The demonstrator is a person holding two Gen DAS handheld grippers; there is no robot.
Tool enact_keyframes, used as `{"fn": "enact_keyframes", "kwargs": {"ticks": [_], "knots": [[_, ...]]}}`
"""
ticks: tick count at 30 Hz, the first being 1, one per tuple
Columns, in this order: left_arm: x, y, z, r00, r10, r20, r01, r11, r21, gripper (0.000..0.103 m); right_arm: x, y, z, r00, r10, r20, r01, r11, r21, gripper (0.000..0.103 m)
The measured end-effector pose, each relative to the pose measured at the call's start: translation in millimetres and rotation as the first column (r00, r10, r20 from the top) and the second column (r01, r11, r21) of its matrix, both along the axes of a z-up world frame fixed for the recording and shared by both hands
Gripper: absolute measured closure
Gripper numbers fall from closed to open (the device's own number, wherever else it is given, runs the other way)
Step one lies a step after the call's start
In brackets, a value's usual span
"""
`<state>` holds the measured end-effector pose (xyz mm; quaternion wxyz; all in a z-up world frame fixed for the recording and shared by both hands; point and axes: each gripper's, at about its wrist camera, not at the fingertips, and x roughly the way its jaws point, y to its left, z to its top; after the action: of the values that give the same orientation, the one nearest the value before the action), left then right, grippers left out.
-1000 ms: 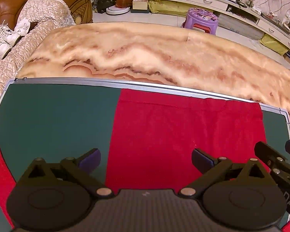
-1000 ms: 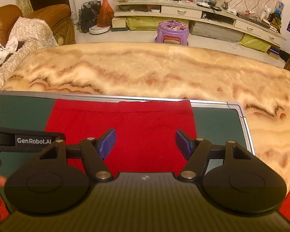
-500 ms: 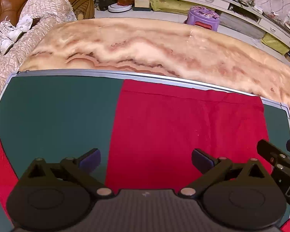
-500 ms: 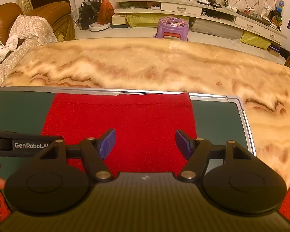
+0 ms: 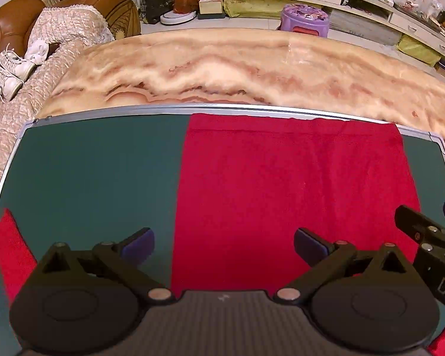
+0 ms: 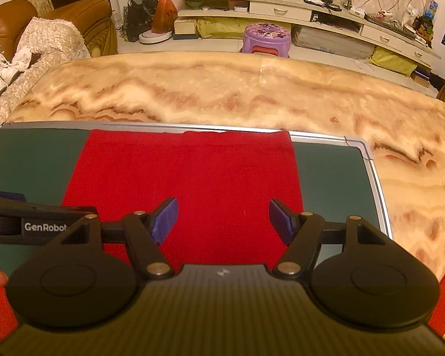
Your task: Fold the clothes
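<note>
a red garment (image 5: 293, 195) lies flat on a dark green mat (image 5: 98, 172) with a silver rim, the mat itself sitting on a marble-patterned table (image 5: 237, 68). the far hem of the garment runs along the mat's far rim, straight ahead of both tongs

the left gripper (image 5: 224, 244) hangs over the garment's left side edge: its left pad is above bare mat, its right pad above red cloth, and the jaws are spread wide with nothing between them. a separate strip of red, probably a sleeve, shows off to the left of this gripper near the mat's edge. the right gripper (image 6: 222, 218) hangs over the body of the garment, a little in from its right side edge; its jaws are also spread, holding nothing. in the left wrist view the right gripper's finger shows just to the right of the left tongs, so the two sit near each other

judging by this, the step in hand is lining up for a fold: the cloth is laid out, no grasp is made yet. the next move likely calls for lowering each pair of tongs onto a near edge or corner, pinching only the layers meant to lift, then carrying both sides evenly so the cloth does not skew or bunch
</note>
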<state>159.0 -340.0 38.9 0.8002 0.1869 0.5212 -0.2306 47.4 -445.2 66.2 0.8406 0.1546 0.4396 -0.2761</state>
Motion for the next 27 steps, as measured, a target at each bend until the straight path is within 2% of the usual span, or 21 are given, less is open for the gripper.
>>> {"fn": "enact_keyframes", "kwargs": {"ticks": [11,27], "knots": [[-15.1,14.8,5.2,1.0,0.031,0.003,-0.031,1.0,-0.002,0.0,-18.3,15.1,0.6,1.0,0.016,-0.013,-0.016,1.0,0.005,0.027],[-42.1,30.5,9.6,1.0,0.027,-0.004,-0.027,1.0,-0.011,0.0,-38.2,32.3,6.8,0.999,0.033,-0.013,-0.032,0.999,0.013,0.027]]}}
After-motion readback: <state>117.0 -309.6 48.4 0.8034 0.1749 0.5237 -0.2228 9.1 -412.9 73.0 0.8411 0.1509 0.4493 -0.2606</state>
